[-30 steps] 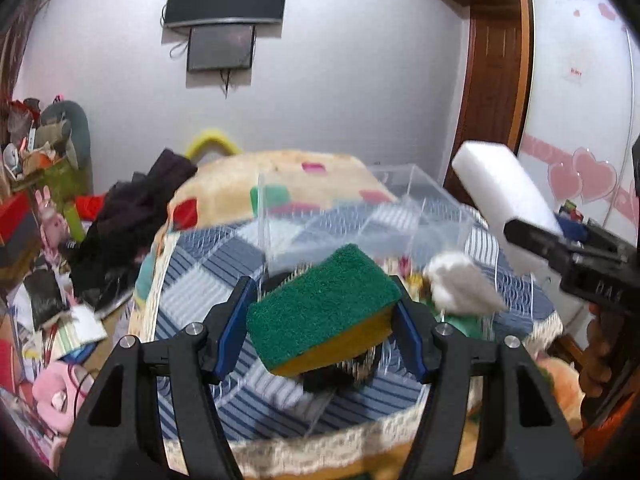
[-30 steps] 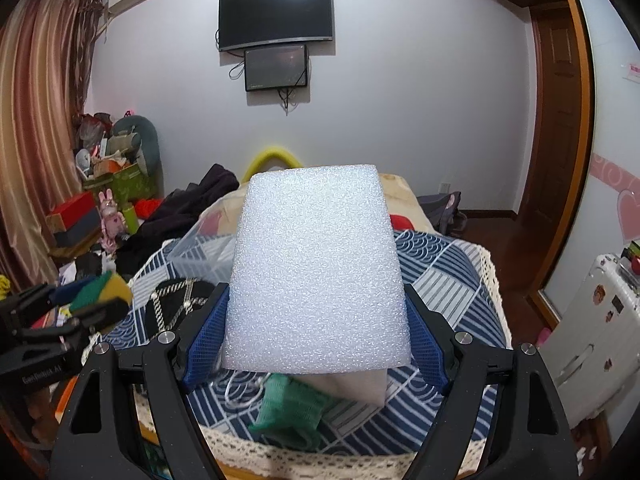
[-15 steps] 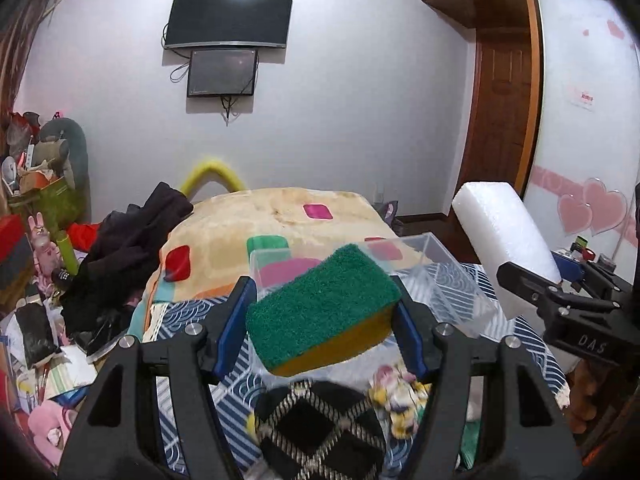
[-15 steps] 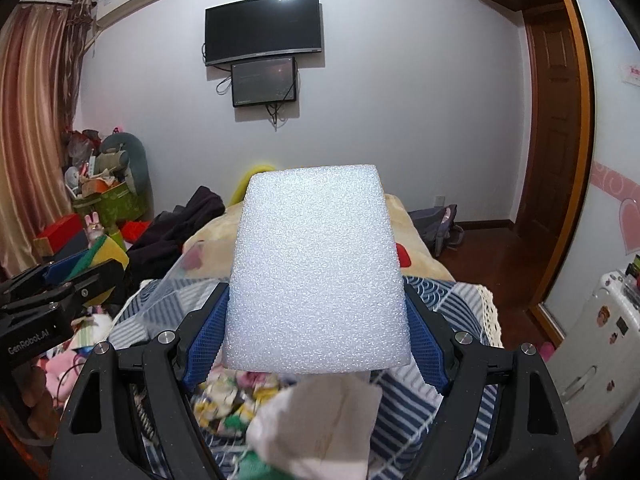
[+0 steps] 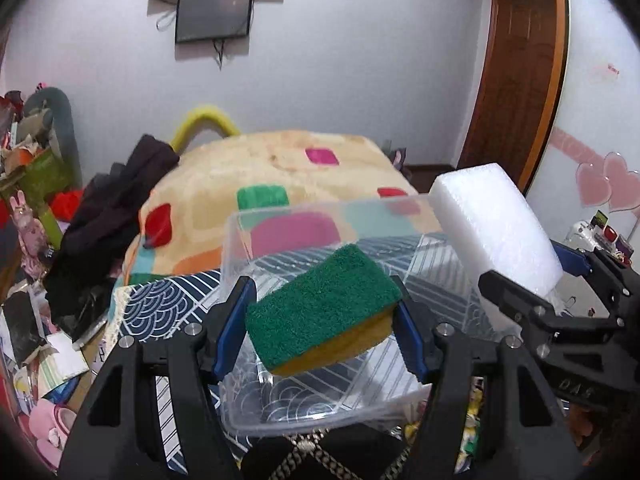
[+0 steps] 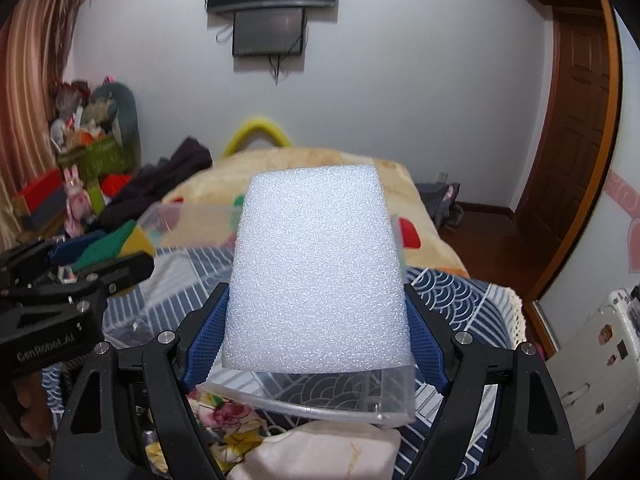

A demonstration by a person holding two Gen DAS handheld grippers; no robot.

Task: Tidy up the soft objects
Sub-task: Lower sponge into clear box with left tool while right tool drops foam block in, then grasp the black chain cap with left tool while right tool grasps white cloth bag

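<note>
My left gripper (image 5: 322,320) is shut on a green and yellow sponge (image 5: 320,306) and holds it over the near part of a clear plastic bin (image 5: 236,256). My right gripper (image 6: 316,336) is shut on a white foam block (image 6: 316,268), held above the bin's near right rim (image 6: 320,406). The foam block (image 5: 496,236) and right gripper also show at the right of the left wrist view. The left gripper with the sponge (image 6: 108,246) shows at the left of the right wrist view.
The bin sits on a blue patterned cloth (image 5: 144,312) over a table. A floral cloth (image 6: 224,416) and a white soft item (image 6: 320,456) lie below the bin. A bed with a yellow blanket (image 5: 272,172) lies behind. Clutter (image 5: 28,240) is at left.
Both grippers have moved forward and down towards the clear bin, which now lies right under the sponge and foam block. Both grips are unchanged.
</note>
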